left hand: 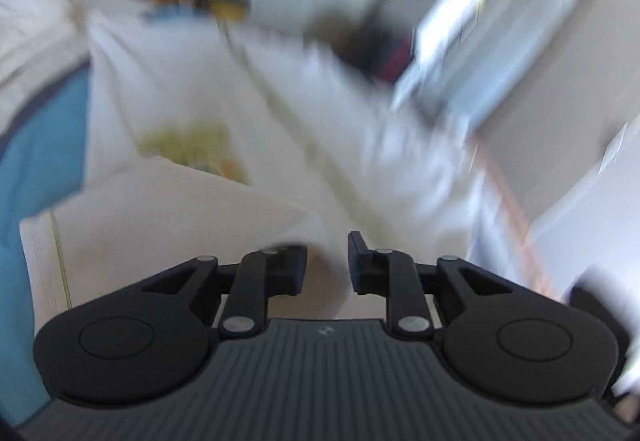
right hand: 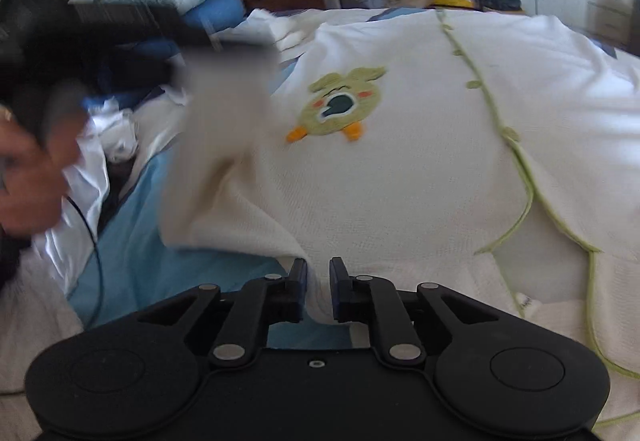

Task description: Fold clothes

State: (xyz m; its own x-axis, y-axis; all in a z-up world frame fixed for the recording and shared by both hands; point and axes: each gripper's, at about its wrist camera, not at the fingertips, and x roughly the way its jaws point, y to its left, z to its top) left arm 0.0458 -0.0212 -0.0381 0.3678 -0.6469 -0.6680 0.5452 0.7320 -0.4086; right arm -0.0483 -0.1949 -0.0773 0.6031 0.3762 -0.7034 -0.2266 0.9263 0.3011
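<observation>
Black right tool (right hand: 318, 283), bottom centre: jaws narrowed on a cream cardigan (right hand: 400, 169) hem. Left tool (left hand: 327, 265): narrow gap with cloth in it; pinch uncertain through blur. Cardigan lies spread on the bed (right hand: 132, 253), one flap raised at frame left. Judged step: carrying a fold over; next needs both edges kept level. Only the right view shows the duck patch (right hand: 340, 103) sharply.

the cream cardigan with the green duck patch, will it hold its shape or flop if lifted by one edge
Likely floppy: the cream cardigan already drapes and folds where the right gripper pinches its edge. Its waffle knit looks soft, so it probably sags rather than slips. It seems light; the lifted corner hangs loosely.
</observation>
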